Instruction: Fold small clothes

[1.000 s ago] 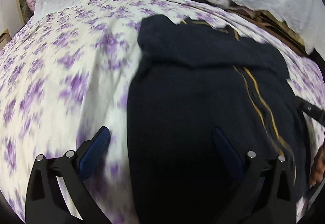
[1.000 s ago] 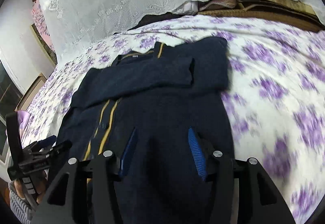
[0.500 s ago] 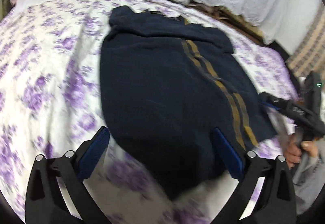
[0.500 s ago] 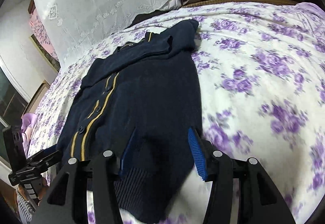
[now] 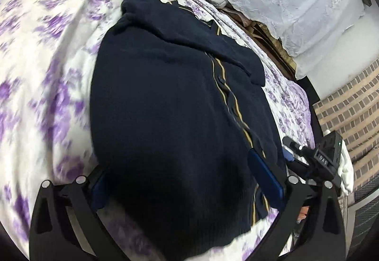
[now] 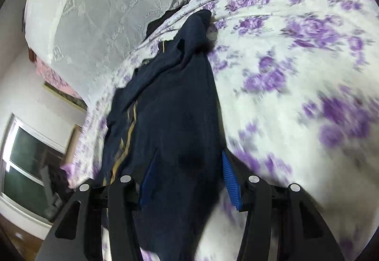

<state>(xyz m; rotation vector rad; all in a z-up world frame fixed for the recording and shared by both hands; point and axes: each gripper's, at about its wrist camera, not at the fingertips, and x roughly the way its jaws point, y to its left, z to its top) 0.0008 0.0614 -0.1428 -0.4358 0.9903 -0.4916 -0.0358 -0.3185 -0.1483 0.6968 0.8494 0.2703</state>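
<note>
One navy cardigan [image 5: 165, 107] fills centre frame on one floral bedsheet [image 5: 47, 48]; left gripper [image 5: 187, 180] and right gripper [image 6: 187, 175] jaws both stand apart, unclamped.

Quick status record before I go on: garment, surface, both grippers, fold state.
garment: navy cardigan with gold stripes along the button placket
surface: purple floral bedsheet
left gripper: jaws wide, straddling the hem, not pinching
right gripper: jaws apart over the hem's other corner, no grip visible
fold state: sleeves folded across chest; body unfolded

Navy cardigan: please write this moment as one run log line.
navy cardigan: flat on floral bedsheet | left gripper: open over hem | right gripper: open over hem
</note>
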